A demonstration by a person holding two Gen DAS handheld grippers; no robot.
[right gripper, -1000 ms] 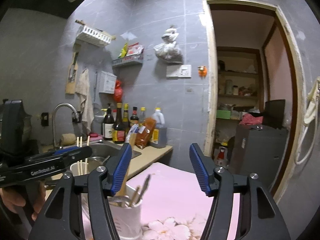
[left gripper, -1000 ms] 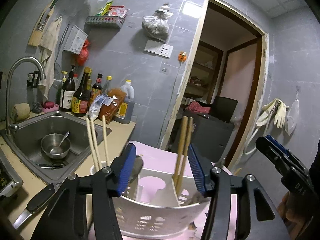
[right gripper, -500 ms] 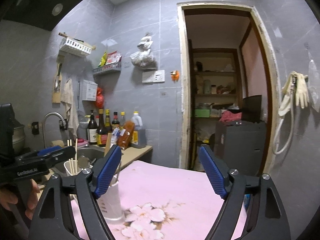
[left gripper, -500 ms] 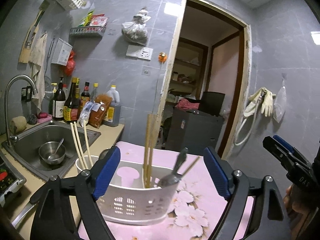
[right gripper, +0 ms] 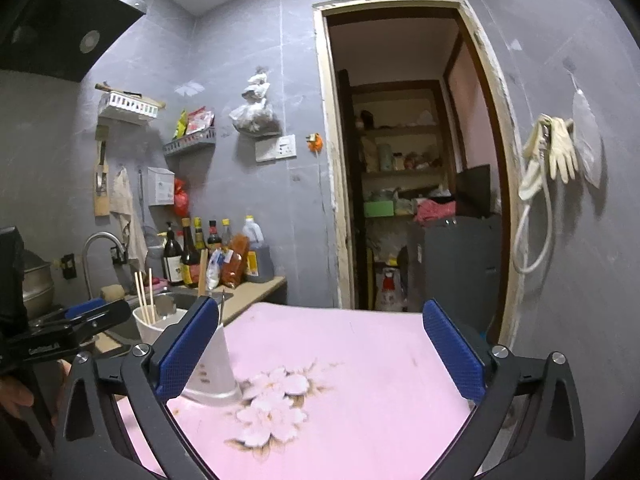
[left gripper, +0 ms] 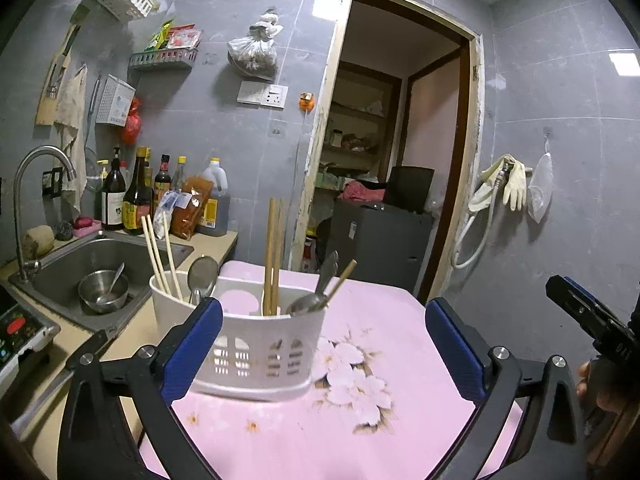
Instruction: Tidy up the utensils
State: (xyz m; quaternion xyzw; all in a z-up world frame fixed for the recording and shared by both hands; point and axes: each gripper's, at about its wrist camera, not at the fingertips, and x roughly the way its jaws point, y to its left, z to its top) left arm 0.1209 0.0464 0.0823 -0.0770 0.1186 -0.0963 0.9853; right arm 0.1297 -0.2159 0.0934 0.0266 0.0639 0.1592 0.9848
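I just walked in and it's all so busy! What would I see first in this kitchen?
First, the white utensil basket on the pink flowered tablecloth, with tall brown chopsticks and a metal spoon sticking out of it. Behind it to the left stands a white cup holding pale chopsticks. The left hand-held gripper is wide open and holds nothing.

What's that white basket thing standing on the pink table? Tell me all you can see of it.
The white utensil caddy looks like plastic, with a curved front wall pierced by small slots and an inner divider. It stands upright on the pink floral tablecloth. Inside stand two wooden chopsticks, a metal spoon and another stick, leaning right. A white cup of chopsticks sits close behind it. No gripper touches it.
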